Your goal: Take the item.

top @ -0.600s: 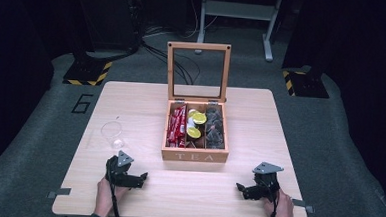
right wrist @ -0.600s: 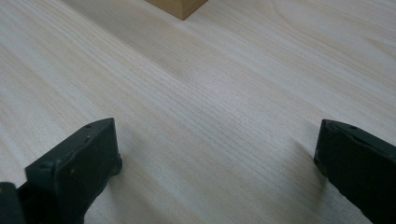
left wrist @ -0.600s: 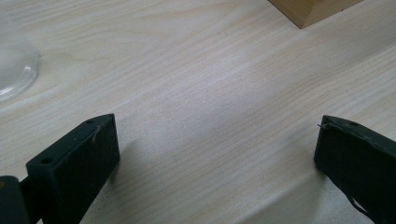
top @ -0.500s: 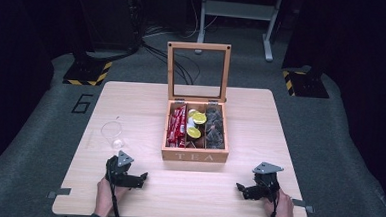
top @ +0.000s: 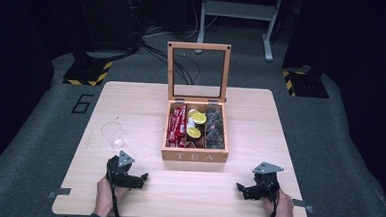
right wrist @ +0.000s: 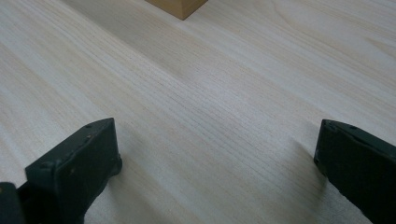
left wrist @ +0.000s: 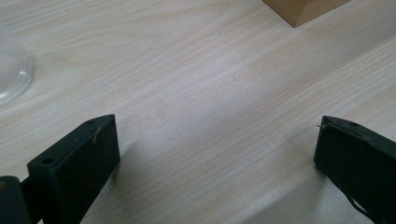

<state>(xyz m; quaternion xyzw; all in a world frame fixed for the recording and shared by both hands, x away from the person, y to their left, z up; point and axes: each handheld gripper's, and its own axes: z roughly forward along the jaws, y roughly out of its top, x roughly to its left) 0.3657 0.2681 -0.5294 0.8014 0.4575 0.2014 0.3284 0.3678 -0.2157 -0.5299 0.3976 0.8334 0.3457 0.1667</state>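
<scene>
The pale wood-grain table (top: 141,101) carries a tan box (top: 194,156) with red sticks (top: 177,125), yellow-green packets (top: 198,118) and grey bags (top: 215,129), beside black grippers (top: 141,177).

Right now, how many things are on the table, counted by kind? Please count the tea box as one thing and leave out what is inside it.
Tea box: 1
Glass: 1
Grippers, left gripper and right gripper: 2
Total: 4
</scene>
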